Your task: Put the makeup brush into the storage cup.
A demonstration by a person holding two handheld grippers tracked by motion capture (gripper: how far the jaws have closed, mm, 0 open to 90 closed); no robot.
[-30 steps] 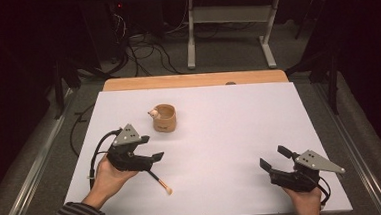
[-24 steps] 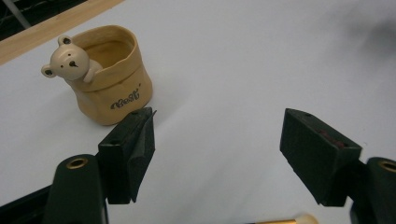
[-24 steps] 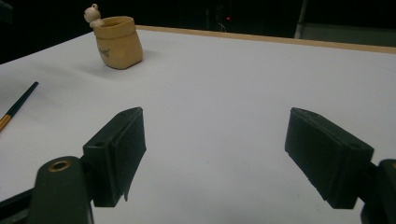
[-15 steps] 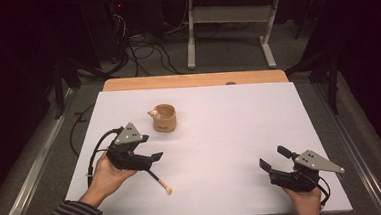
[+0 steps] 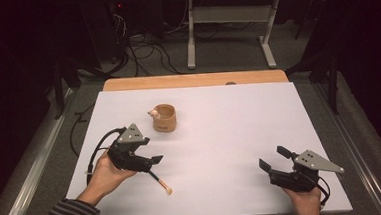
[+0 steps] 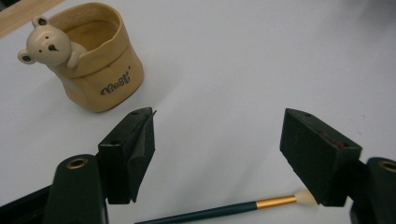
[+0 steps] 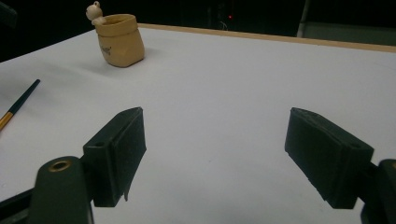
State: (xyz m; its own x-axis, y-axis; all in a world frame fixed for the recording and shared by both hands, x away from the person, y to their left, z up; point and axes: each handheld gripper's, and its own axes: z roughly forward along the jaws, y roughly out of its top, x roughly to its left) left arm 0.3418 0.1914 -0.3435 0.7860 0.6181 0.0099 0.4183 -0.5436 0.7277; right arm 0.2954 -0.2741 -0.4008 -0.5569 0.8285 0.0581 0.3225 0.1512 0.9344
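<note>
1. Left gripper (image 5: 149,162) barely moved across the last second: it sat over the near-left part of the table (image 5: 230,135), with the brush (image 5: 160,182) lying just under and ahead of it in all three high-view shots. No real travel, at most a slight settle.
2. Its jaws were spread wide and held nothing. In the left gripper view the brush (image 6: 233,210) lay flat on the white surface, crossing the gap low down, with the pale bristle tip close to the right-hand jaw.
3. Brush position was unchanged from earlier shots: dark handle, gold ferrule, tip pointing toward the person's edge of the table.
4. Bear-shaped cup (image 5: 163,117) stood upright further back, well apart from the brush, not shifted. Looked empty inside in the left gripper view (image 6: 93,56).
5. Right gripper (image 5: 274,162) stayed parked near the near-right corner, jaws wide apart, empty, no change.
6. Read: the pick hadn't started. Left gripper was lined up over the brush but not lowered or closed. Likely goal was brush into cup; all of it remained to do.
</note>
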